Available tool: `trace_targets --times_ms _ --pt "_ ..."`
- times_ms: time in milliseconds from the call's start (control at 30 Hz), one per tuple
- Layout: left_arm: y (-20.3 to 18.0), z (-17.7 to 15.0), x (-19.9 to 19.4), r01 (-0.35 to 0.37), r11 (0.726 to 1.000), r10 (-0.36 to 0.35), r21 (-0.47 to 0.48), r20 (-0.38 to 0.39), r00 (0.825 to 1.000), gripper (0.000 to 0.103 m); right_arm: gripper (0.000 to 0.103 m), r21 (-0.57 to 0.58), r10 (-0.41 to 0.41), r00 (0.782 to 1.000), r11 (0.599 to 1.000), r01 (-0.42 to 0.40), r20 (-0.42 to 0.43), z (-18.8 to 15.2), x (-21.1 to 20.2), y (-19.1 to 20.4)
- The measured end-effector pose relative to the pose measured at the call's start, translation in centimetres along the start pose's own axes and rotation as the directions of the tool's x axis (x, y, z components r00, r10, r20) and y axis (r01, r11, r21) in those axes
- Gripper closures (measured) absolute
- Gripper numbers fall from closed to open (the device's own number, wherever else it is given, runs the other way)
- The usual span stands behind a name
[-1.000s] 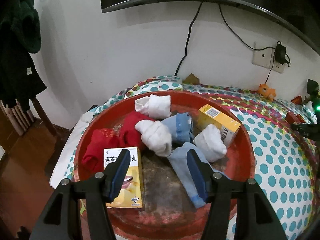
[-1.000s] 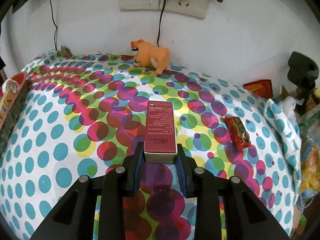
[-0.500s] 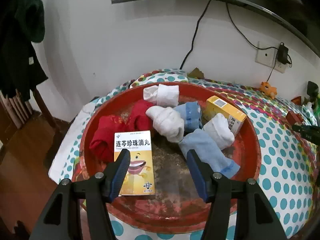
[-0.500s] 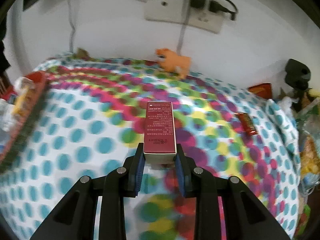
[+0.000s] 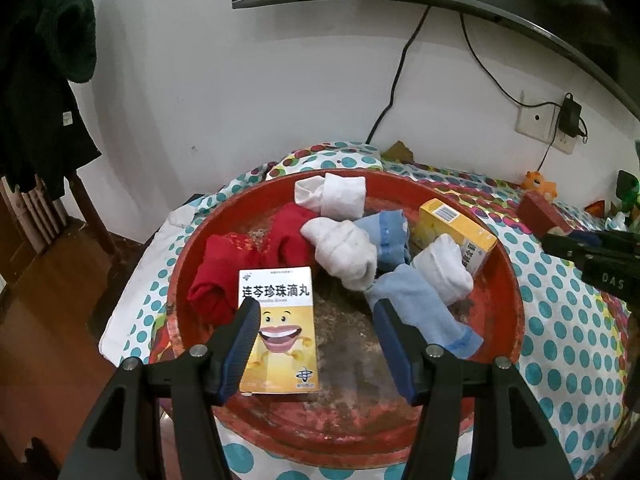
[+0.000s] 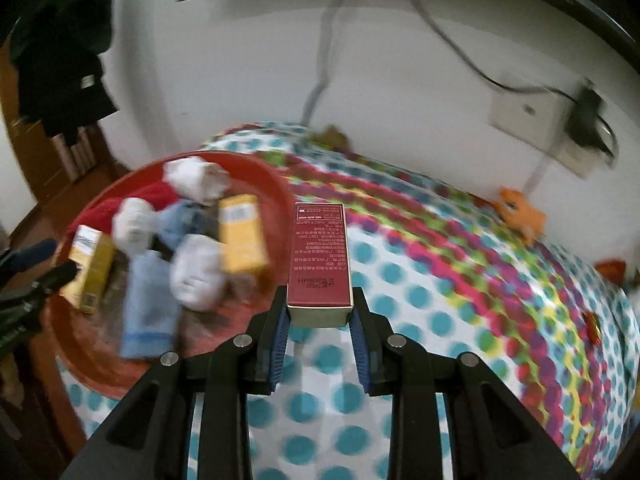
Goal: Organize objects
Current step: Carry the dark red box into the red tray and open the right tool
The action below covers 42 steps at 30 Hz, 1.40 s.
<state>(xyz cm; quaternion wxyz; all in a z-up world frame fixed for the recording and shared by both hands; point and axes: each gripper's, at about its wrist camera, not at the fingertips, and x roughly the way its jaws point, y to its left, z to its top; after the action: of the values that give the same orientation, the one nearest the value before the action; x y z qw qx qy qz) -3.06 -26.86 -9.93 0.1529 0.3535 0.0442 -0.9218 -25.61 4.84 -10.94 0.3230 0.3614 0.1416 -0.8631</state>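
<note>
Right gripper [image 6: 319, 322] pinches maroon box [image 6: 320, 256] by its near end, carried above the cloth just right of the red basin [image 6: 280, 188], apparently clear of its rim. Left gripper [image 5: 316, 344] spread wide over basin, empty.

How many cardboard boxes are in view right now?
3: one yellow box lying flat at the red tray's near-left, another yellow box at its far-right, and a maroon box clamped in the right gripper. Socks may hide more.
</note>
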Motion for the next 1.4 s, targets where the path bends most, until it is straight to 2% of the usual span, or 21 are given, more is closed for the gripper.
trace_targets --times_ms 267,500,633,833,1000,1033,1100,1133,1167,1233,1267,1367,1400 --pt "0.6 0.2 0.0 -0.048 0.999 0.048 0.007 0.013 0.999 0.043 0.077 -0.061 0.097 0.995 0.993 -0.097 -0.011 2.2 1.1 6.6" --pt "2.2 0.6 -0.1 -0.076 0.997 0.077 -0.030 0.022 0.997 0.043 0.077 -0.096 0.102 0.994 0.990 -0.106 -0.047 3.1 4.0 10.6" --pt "3.1 0.6 0.0 -0.125 0.991 0.126 -0.050 0.027 0.992 0.043 0.076 -0.078 0.088 0.994 0.993 -0.093 -0.060 3.5 5.5 12.0" --pt "3.4 0.5 0.3 -0.114 0.991 0.115 -0.062 0.013 0.993 0.043 0.076 -0.047 0.054 0.996 0.997 -0.057 -0.073 3.1 6.4 13.1" --pt "3.3 0.5 0.3 -0.107 0.992 0.108 -0.063 0.011 0.994 0.043 0.074 -0.022 0.075 0.994 0.997 -0.077 -0.074 2.7 6.2 13.5" --pt "3.3 0.6 0.3 -0.106 0.992 0.107 -0.067 0.010 0.994 0.043 0.072 -0.008 0.082 0.994 0.997 -0.083 -0.068 2.6 6.1 13.4" --pt "3.3 0.6 0.3 -0.108 0.992 0.109 -0.070 0.012 0.994 0.043 0.055 0.007 0.089 0.995 0.996 -0.089 -0.051 2.4 5.4 13.2" --pt "3.3 0.6 0.3 -0.112 0.991 0.113 -0.070 0.011 0.994 0.043 0.042 0.008 0.082 0.996 0.997 -0.082 -0.042 2.2 5.0 13.0" --pt "3.3 0.6 0.3 -0.114 0.991 0.115 -0.071 0.010 0.993 0.043 0.037 0.009 0.070 0.997 0.997 -0.070 -0.030 1.9 4.4 12.8" --pt "3.3 0.6 0.4 -0.105 0.992 0.106 -0.073 0.007 0.994 0.043 0.034 -0.003 0.056 0.998 0.998 -0.056 -0.024 1.5 3.7 12.5" --pt "3.2 0.6 0.4 -0.098 0.993 0.098 -0.071 0.003 0.995 0.043 0.027 -0.005 0.049 0.998 0.999 -0.049 -0.026 1.3 3.4 12.3" --pt "2.7 0.5 0.2 -0.103 0.993 0.103 -0.057 0.011 0.995 0.043 0.014 0.011 0.035 0.998 0.999 -0.034 -0.049 0.6 2.4 11.4" --pt "2.6 0.5 0.2 -0.103 0.993 0.103 -0.049 0.012 0.995 0.043 0.012 0.014 0.029 0.998 1.000 -0.028 -0.059 0.4 2.1 11.3"
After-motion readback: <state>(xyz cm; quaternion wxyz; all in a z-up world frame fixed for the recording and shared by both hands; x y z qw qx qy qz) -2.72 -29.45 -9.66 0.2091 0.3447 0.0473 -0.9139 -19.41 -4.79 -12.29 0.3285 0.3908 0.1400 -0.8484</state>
